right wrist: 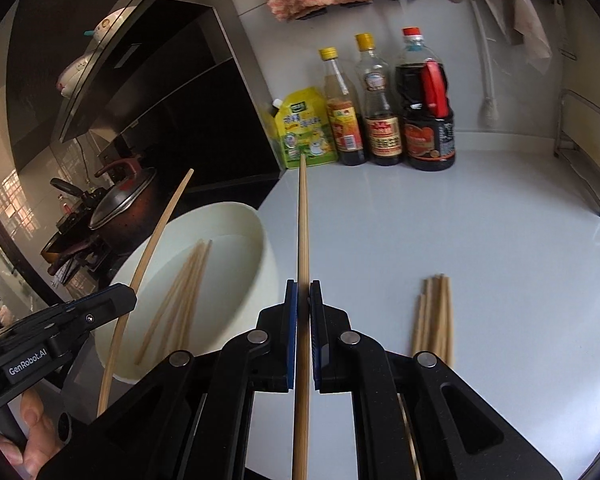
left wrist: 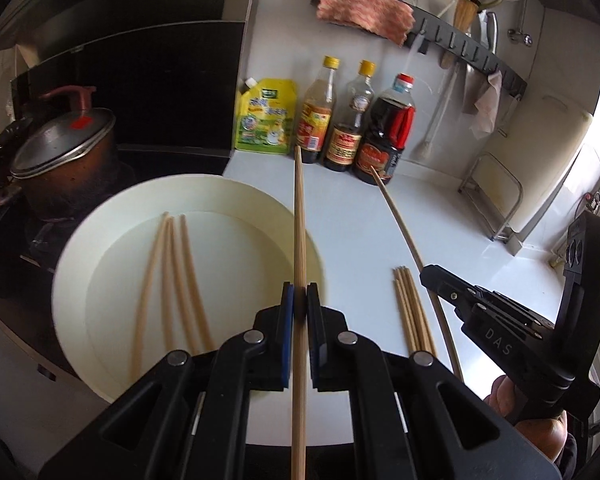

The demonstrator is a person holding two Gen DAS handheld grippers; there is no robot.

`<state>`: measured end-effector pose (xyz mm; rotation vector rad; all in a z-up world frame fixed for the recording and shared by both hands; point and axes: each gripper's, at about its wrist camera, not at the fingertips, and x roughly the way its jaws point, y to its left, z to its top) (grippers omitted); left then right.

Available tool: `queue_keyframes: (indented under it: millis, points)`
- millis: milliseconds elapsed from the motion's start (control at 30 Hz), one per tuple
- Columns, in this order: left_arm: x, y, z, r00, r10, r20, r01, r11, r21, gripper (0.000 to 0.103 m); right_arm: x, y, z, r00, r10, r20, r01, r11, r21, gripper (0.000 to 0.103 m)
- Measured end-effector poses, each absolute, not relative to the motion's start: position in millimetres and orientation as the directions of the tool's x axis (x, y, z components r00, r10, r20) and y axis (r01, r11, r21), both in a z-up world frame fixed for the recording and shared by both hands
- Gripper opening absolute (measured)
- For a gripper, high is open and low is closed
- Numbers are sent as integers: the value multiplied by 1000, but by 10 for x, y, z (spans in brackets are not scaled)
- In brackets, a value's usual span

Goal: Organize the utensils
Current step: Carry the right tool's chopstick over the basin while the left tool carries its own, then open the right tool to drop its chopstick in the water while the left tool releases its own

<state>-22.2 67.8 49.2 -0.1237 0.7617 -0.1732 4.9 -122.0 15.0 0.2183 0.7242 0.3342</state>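
Chopsticks in basin, seemingly left of bundle

Pretty clearly a home kitchen. There's a white counter with sauce bottles and a yellow refill pouch lined up against the tiled wall, a lidded pot sitting on a dark stove under a black range hood, and a wall rail with a rag and utensils hanging off its hooks.

Gripper pads: blue, on black frame.
Chopsticks, right of tool: pale tan wood.
Basin, left of tool: cream.
Cloth, above ahead: pink-and-white mottled.
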Motion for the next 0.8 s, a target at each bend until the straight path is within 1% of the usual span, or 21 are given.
queue_keyframes:
  millis: [133, 300, 533, 633, 800]
  points:
    - [-121, 1071, 451, 719, -136, -682, 34, 986, -161, 7, 222, -760, 176, 666, 422, -615, -283, 906, 314, 6]
    - [62, 1408, 361, 721, -83, -688, -32, 988, -153, 7, 530, -260, 49, 591, 446, -672, -312, 895, 320, 6]
    - [353, 1606, 183, 692, -86, -716, -60, 982, -177, 7, 790, 143, -106, 526, 453, -720, -335, 889, 314, 6]
    - [460, 1626, 84, 675, -80, -733, -74, 982, -175, 7, 887, 204, -217, 505, 435, -745, -319, 897, 308, 6]
    - [549, 1674, -47, 650, -75, -756, -88, 981, -173, 8, 940, 228, -339, 484, 430, -762, -310, 899, 311, 6]
